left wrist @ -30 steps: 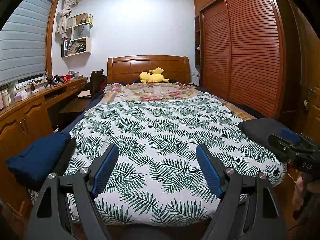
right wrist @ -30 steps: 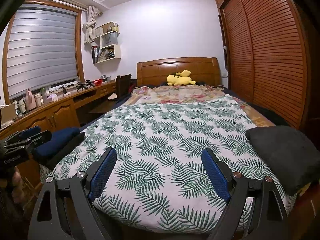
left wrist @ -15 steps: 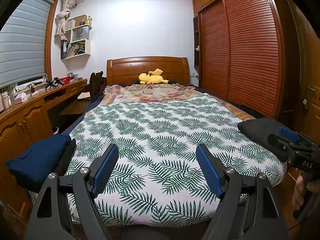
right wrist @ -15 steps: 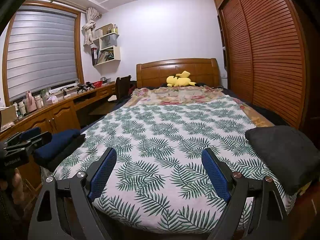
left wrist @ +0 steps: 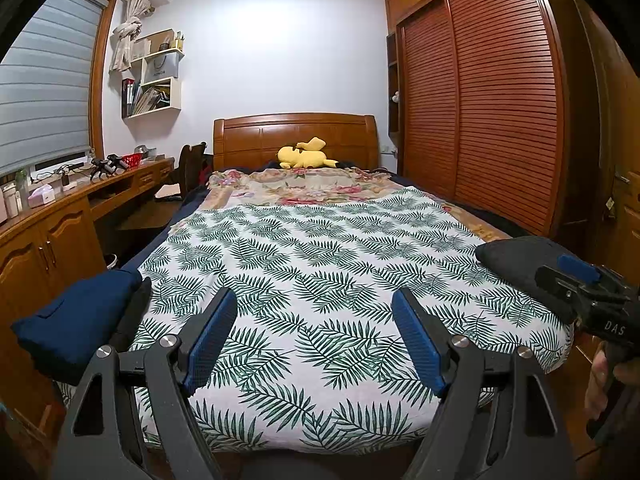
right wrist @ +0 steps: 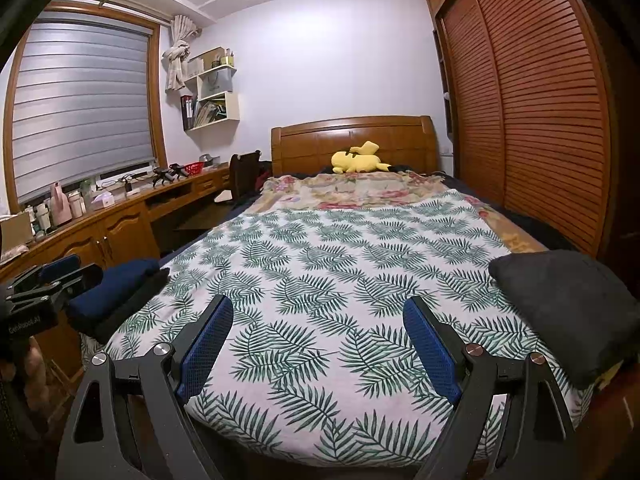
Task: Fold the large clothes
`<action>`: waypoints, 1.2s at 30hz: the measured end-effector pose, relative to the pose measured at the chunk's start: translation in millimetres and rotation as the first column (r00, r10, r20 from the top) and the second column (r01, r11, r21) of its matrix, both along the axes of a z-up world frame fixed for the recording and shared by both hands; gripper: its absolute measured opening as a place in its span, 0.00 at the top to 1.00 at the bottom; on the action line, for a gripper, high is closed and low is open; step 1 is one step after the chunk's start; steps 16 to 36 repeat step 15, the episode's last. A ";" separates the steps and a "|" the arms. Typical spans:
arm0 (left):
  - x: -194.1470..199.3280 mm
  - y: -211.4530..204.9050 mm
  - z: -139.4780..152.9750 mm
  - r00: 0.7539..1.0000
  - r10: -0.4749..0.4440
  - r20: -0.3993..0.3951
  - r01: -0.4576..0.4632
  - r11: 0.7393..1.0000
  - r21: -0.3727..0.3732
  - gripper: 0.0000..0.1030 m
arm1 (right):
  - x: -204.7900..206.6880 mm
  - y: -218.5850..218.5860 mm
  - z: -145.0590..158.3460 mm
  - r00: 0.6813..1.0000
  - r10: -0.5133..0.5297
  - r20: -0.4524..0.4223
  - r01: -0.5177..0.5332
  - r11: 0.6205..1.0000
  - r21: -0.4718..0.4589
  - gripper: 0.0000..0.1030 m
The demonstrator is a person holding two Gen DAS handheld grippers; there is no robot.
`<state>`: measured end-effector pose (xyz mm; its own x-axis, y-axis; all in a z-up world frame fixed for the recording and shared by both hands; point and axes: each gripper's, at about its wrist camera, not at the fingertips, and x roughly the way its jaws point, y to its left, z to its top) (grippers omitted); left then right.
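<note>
Left wrist view: our left claw [left wrist: 314, 334] gapes empty over the foot of the bed [left wrist: 320, 264]. The navy pile [left wrist: 76, 320] lies just left of it, near the left finger; the grey pile [left wrist: 516, 254] sits far right, beside the right claw [left wrist: 580, 280].

Right wrist view: our right claw [right wrist: 318, 340] also hangs wide and empty. The grey pile [right wrist: 568, 304] lies just right, its long axis running away from us; the navy pile [right wrist: 116, 288] is well left. We see no containers.
</note>
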<state>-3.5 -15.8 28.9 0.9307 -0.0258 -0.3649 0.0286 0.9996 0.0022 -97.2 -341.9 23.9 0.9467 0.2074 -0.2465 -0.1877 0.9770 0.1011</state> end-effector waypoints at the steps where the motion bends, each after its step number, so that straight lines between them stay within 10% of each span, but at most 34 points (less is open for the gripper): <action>1: -0.3 0.1 0.0 1.000 0.000 0.000 0.000 1.000 -0.001 0.22 | 0.1 -0.1 0.1 1.000 0.000 0.000 0.000 1.000 0.000 0.15; 36: 0.1 0.1 0.1 1.000 -0.002 0.001 0.002 1.000 -0.002 0.22 | 0.4 -0.5 0.2 1.000 0.001 -0.001 -0.001 1.000 0.002 0.15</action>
